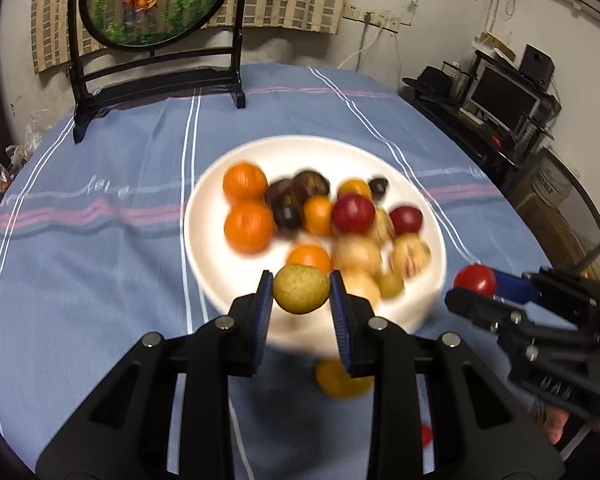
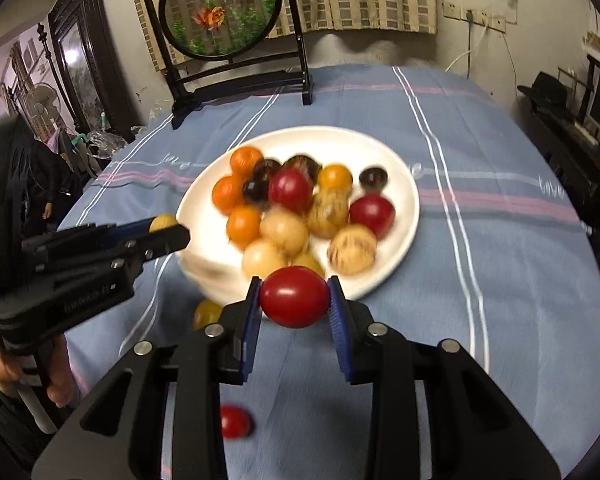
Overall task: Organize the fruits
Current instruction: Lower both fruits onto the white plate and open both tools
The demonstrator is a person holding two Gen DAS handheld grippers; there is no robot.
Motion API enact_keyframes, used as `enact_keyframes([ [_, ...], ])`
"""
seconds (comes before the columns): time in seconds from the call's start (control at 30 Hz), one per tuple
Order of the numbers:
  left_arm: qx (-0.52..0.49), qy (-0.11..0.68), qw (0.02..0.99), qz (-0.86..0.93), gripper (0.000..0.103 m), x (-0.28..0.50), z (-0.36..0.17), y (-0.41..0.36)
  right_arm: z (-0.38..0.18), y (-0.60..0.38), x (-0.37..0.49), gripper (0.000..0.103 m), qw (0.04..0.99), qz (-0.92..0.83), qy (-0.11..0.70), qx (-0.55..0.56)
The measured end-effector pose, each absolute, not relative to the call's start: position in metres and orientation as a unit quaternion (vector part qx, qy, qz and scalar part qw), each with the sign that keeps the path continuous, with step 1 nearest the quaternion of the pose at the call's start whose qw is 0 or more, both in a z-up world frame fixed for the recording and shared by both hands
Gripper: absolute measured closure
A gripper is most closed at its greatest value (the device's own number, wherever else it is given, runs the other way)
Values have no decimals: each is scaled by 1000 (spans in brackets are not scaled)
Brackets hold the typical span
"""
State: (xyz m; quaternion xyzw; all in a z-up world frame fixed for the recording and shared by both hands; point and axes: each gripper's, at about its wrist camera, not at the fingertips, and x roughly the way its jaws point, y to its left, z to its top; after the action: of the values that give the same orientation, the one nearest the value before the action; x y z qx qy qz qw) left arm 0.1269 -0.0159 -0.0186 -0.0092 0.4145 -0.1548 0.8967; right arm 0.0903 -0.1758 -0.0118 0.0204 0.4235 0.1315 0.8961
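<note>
1. My left gripper (image 1: 301,289) is clamped on a yellow-green fruit (image 1: 301,288); both blue fingers (image 1: 260,312) press its sides and it sits clear above the near rim of the plate.
2. My right gripper (image 2: 294,297) is clamped on a red tomato (image 2: 294,296), held between its fingers (image 2: 338,320) just over the plate's near edge.
3. The white plate (image 2: 404,216) lies directly ahead of both sets of fingers on the table (image 2: 500,280), which is covered by a blue striped cloth. It carries a loose heap of orange, red, dark and pale yellow fruits.
4. Below and behind the left fingers, a yellow-orange fruit (image 1: 342,380) lies on the cloth, off the plate.
5. Below and behind the right fingers, to their left, a small red fruit (image 2: 236,422) lies on the cloth, also off the plate.
6. Beyond the plate, at the far edge of the table, stands a dark framed round screen (image 2: 220,8) with goldfish.
7. The plate and its contents are motion-blurred; I cannot tell individual fruit types.
</note>
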Motion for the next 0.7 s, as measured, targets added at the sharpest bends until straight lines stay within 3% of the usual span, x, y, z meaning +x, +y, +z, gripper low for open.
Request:
enact_keyframes([
  [0.33,-21,448,884,-132,74,181,-39,-17,-35,-178,152,70,881,118,457,35],
  [0.4,-20,446,886,-124,58,183,-40,-16,-37,-177,156,69,876,119,466,34],
  [0.43,-22,442,889,-122,37,182,-38,-15,-37,-177,158,69,875,116,469,34],
  [0.47,-24,435,892,-120,34,181,-36,-14,-37,-177,157,68,875,114,469,35],
  [0.57,-23,421,899,-117,34,174,-26,-12,-24,-178,149,41,890,109,442,33],
  [0.7,-33,412,902,-123,34,163,-15,-9,-10,-178,140,41,898,111,425,28],
])
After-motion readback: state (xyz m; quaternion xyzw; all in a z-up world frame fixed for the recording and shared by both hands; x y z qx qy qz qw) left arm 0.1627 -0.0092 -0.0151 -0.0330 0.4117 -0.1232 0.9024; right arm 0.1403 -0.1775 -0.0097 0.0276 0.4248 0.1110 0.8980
